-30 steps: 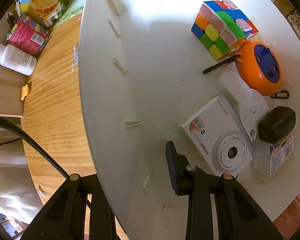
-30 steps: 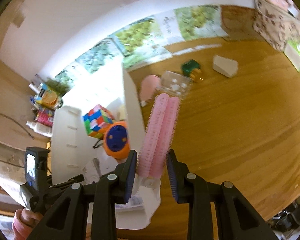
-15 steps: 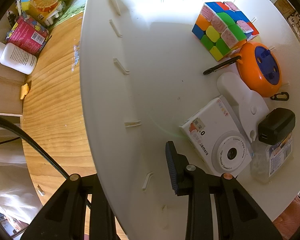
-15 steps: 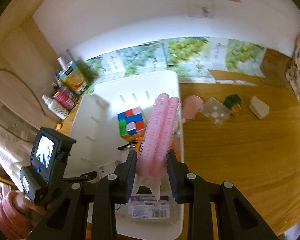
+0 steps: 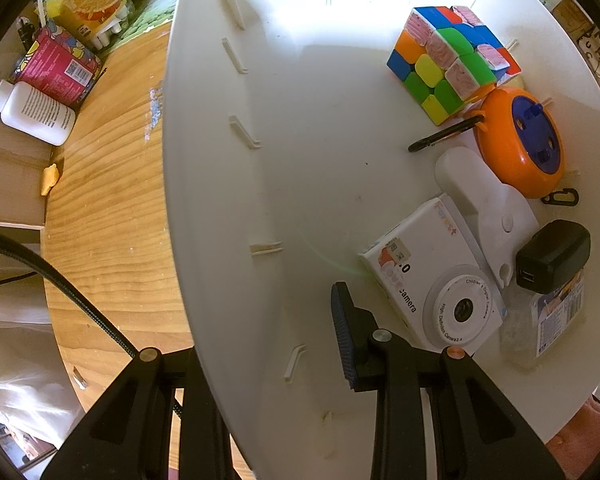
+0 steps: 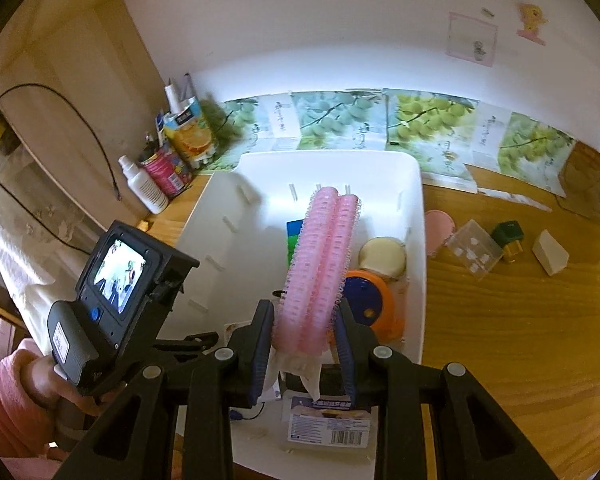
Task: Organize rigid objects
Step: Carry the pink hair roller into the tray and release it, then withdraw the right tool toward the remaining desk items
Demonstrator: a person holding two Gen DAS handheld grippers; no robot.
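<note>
Two views: each wrist camera looks down over one scene.
Table: round wooden table top [image 6: 500, 320] carries everything below.
Bin: white rectangular plastic bin [image 5: 220, 200], slotted walls, stands on the table; its left half is bare floor.
Left gripper: black left gripper [image 5: 260, 328] straddles the bin's near-left wall, one finger inside and one outside, jaws clamped on that wall.
Right gripper: black right gripper [image 6: 304, 344] hovers above the bin, jaws pressed tight on the rollers.
Rollers: two pink bristled hair rollers [image 6: 320, 264], side by side, point away over the bin.
Camera: white toy camera [image 5: 432, 280] lies near the bin's right wall.
Reel: orange round reel with blue centre [image 5: 520, 144] sits beside the cube.
Cube: multicoloured puzzle cube [image 5: 452, 64] occupies the far right corner.
Adapter: black plug adapter [image 5: 552, 256] rests just right of the camera.
</note>
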